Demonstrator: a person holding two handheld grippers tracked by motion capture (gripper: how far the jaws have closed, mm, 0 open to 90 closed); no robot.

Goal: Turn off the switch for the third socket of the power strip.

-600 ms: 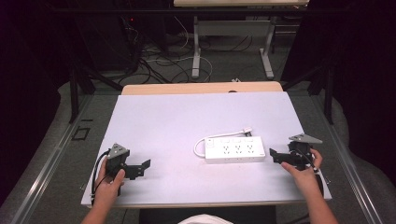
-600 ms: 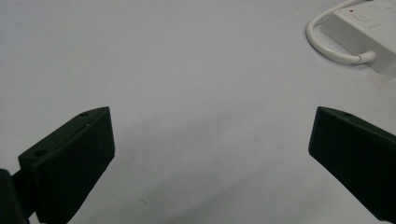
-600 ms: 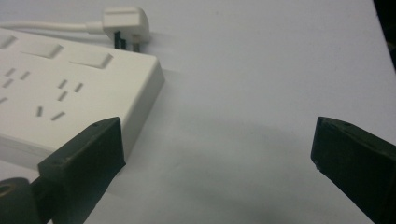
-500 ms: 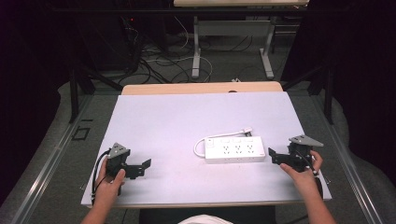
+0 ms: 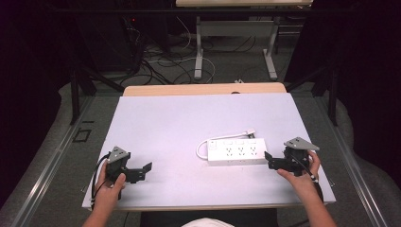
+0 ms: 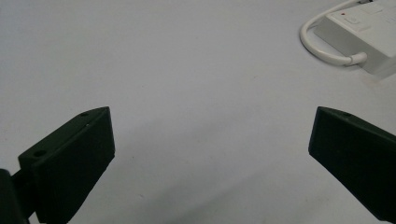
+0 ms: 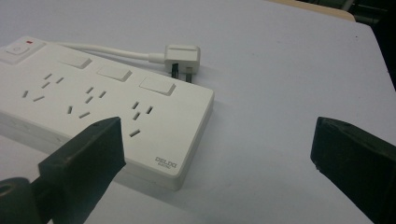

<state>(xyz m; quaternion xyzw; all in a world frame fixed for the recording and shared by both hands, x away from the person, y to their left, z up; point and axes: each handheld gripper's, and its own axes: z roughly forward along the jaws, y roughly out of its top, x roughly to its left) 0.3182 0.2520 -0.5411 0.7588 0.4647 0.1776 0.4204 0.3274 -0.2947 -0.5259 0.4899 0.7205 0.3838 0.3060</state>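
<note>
Lying flat on the white table (image 5: 165, 123), the power strip (image 5: 236, 152) has its long axis running left to right across the person's front, its end just beside the right gripper (image 5: 268, 161). That gripper's jaws are spread wide and hold nothing; the strip's corner sits ahead of its left jaw in the right gripper view. The plug (image 7: 183, 57) rests behind the strip on its looped cord (image 5: 202, 150). The left gripper (image 5: 146, 169), jaws also spread and empty, is well apart. Beyond the table, cables (image 5: 161, 61) trail over a dark floor.
</note>
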